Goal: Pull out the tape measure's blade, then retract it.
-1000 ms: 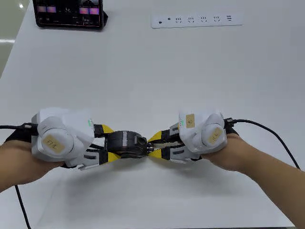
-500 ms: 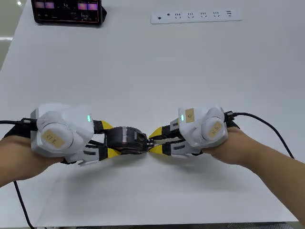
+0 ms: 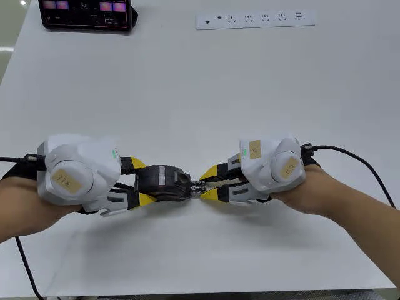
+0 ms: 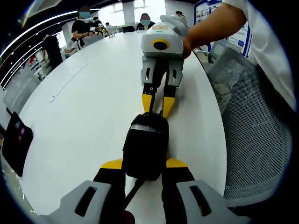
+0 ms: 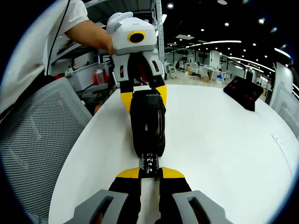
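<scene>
A black tape measure [image 3: 162, 182] lies on the white table [image 3: 206, 94] near its front edge. My left gripper [image 3: 139, 182] is shut on the case [image 4: 145, 144] from the left. My right gripper [image 3: 209, 183] is shut on the blade's tip [image 5: 150, 164], where a short black stretch with white numerals shows outside the case [image 5: 147, 120]. The two grippers face each other across the tape measure. In the left gripper view the right gripper [image 4: 159, 103] meets the case's far end. The left gripper [image 5: 142, 95] holds the far end of the case in the right gripper view.
A white power strip [image 3: 255, 19] lies at the table's far edge, and a dark tablet [image 3: 85, 14] stands at the far left. A mesh chair [image 4: 252, 121] sits beside the table. People sit at the table's far end [image 4: 117, 21]. A black cable [image 3: 350, 164] trails from the right gripper.
The right gripper has moved slightly right, away from the case, and a short bit of blade now shows between case and jaws. The left gripper holds the case still.
</scene>
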`<state>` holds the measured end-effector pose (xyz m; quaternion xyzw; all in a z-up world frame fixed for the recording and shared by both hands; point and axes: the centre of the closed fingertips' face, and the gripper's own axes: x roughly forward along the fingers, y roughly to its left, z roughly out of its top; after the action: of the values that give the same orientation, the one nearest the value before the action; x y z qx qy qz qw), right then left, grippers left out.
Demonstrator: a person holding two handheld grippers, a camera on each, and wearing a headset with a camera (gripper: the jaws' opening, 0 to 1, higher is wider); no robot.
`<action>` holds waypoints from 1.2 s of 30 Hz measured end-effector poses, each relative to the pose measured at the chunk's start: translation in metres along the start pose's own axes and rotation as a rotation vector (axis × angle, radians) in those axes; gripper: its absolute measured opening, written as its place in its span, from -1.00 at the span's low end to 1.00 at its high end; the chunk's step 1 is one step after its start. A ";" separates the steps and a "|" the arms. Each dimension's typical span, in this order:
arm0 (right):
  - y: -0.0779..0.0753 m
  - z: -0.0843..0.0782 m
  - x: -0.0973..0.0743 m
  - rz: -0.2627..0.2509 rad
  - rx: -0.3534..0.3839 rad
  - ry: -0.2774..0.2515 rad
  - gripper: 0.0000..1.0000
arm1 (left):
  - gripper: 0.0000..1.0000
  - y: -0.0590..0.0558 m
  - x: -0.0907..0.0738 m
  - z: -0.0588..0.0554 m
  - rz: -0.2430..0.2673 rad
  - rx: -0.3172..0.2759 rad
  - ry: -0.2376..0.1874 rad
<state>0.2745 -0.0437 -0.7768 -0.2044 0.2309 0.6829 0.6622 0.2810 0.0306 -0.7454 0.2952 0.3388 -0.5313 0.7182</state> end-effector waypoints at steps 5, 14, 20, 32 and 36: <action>0.001 -0.005 -0.006 -0.007 0.001 0.012 -0.79 | -0.53 -0.001 -0.001 0.001 0.000 -0.001 0.000; 0.002 -0.013 -0.018 -0.018 0.009 0.027 -0.79 | -0.53 -0.001 -0.001 0.002 0.001 0.000 0.001; 0.002 -0.017 -0.024 -0.021 0.014 0.034 -0.80 | -0.53 -0.002 -0.001 0.002 0.000 0.002 0.004; 0.003 -0.028 -0.038 -0.027 0.017 0.056 -0.80 | -0.53 -0.001 -0.001 0.002 -0.001 0.005 0.006; 0.004 -0.031 -0.042 -0.028 0.014 0.064 -0.80 | -0.53 -0.001 -0.001 0.002 -0.001 0.004 0.007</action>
<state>0.2714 -0.0962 -0.7770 -0.2249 0.2537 0.6649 0.6655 0.2800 0.0292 -0.7436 0.2985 0.3402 -0.5312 0.7163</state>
